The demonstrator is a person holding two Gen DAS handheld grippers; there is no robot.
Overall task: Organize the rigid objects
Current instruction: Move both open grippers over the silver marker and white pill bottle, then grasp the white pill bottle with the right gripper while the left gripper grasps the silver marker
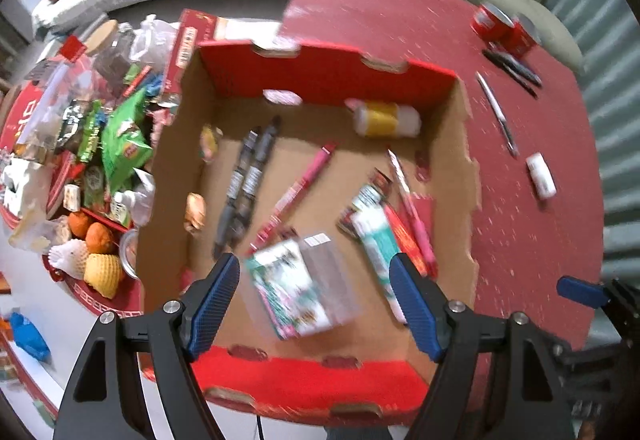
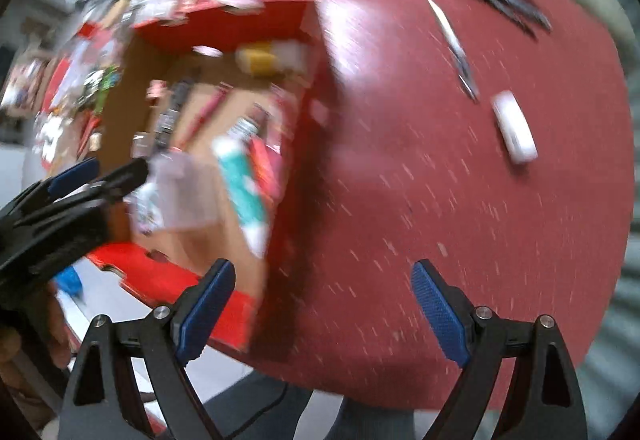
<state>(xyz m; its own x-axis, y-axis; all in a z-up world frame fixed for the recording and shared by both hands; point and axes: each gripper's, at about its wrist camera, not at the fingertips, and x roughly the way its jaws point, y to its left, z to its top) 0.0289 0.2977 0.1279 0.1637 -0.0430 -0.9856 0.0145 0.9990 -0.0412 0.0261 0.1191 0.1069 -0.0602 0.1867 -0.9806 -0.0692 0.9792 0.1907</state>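
The left gripper [image 1: 316, 292] hangs over the near end of an open cardboard box [image 1: 452, 200] with red walls, its blue-padded fingers [image 1: 218, 300] spread wide and gripping nothing. Directly between and just ahead of them lies a blurred clear plastic packet [image 1: 304, 284] with green and pink print, on the box floor or just above it; which cannot be told. Just inside its right finger lies a teal-and-white tube [image 1: 376, 236] beside a pink pen [image 1: 416, 216]. Farther ahead in the box rest two dark markers [image 1: 248, 176] side by side, another pink pen [image 1: 300, 188], and at the far wall a yellow-and-white bottle [image 1: 386, 119].

The right gripper [image 2: 322, 304] is also spread wide and empty, poised above the red tablecloth [image 2: 400, 180], with the box's corner close by its left finger. Well ahead and to its right lie a small white container [image 2: 514, 132] and, beyond it, a silver pen [image 2: 454, 44]; dark pens [image 2: 504, 6] sit farther still. This view is smeared by motion
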